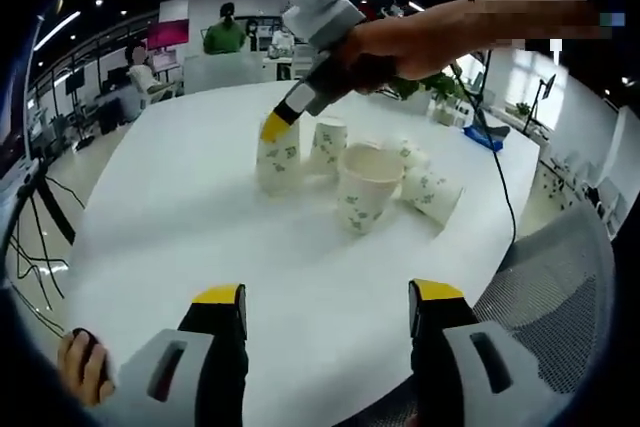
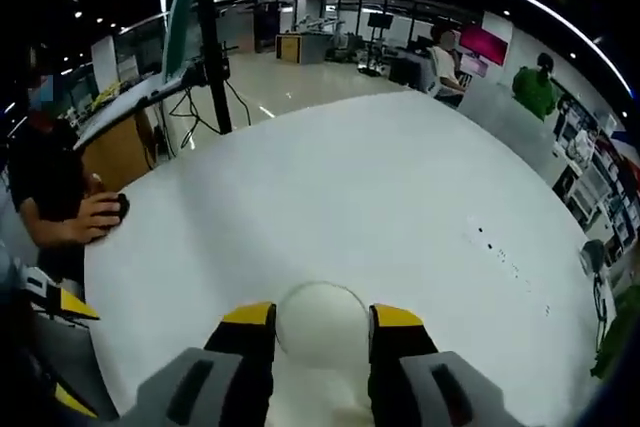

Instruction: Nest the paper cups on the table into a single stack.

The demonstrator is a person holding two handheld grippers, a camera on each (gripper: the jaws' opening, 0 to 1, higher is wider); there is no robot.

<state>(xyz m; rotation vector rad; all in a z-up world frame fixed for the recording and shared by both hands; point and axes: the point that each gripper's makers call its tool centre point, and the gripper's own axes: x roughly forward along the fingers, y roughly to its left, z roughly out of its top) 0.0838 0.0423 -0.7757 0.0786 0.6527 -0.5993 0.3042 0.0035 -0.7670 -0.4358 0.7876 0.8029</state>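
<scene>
Right gripper (image 2: 321, 319) fingers apparently grasp a paper cup (image 2: 320, 322); left gripper (image 1: 327, 296) released.

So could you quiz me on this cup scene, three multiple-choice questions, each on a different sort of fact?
1. Where is the right gripper?
A. At a paper cup on the edge of the cluster
B. On a chair seat
C. Down on the floor

2. What colour are the jaw tips?
A. Red
B. Green
C. Yellow

3. How does the left gripper stand?
A. Shut on a cup
B. Open, nothing between its jaws
C. Clamped on a cable

Answers: 1 A, its jaws flank that cup from above. 2 C, yellow caps show on both grippers. 3 B, bare white table shows in the wide gap.
</scene>
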